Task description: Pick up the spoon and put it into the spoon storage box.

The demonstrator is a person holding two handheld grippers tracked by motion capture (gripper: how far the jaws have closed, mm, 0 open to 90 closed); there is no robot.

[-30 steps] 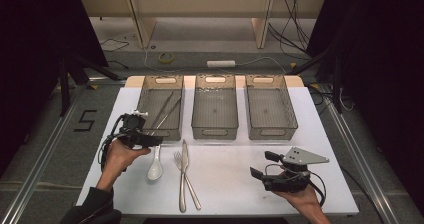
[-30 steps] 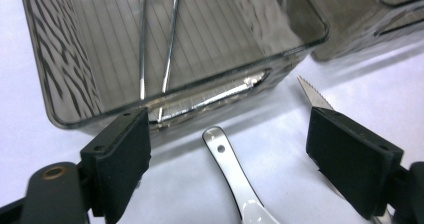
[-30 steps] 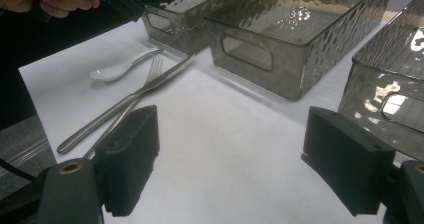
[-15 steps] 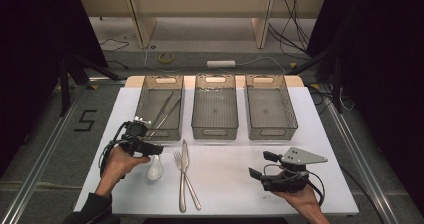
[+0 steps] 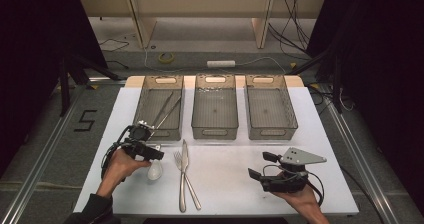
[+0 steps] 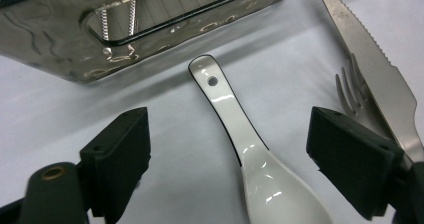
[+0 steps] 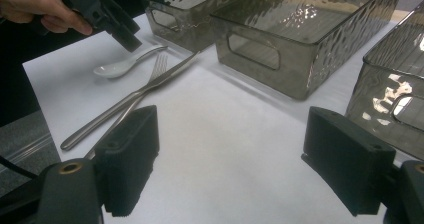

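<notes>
Sorting looks barely begun: the left bin (image 5: 161,109) holds what seem to be tongs. The white ceramic spoon (image 6: 250,154) lies ungrasped on the tabletop (image 5: 225,179) between the left tool's (image 6: 240,149) wide jaws; fork (image 5: 181,181), knife (image 5: 189,174) wait; right tool (image 7: 240,159) wide, idle

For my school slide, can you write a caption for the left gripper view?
Open left gripper poised over a white spoon on the table, beside a fork and knife.

place: lab/test rig | evidence: white-topped rectangular bench (image 5: 225,184) in dark curtained bay | loose black cables (image 5: 290,14) + white power strip (image 5: 221,63) on grey floor | taped "5" floor marker (image 5: 86,120) | metal floor rails (image 5: 40,154)
</notes>
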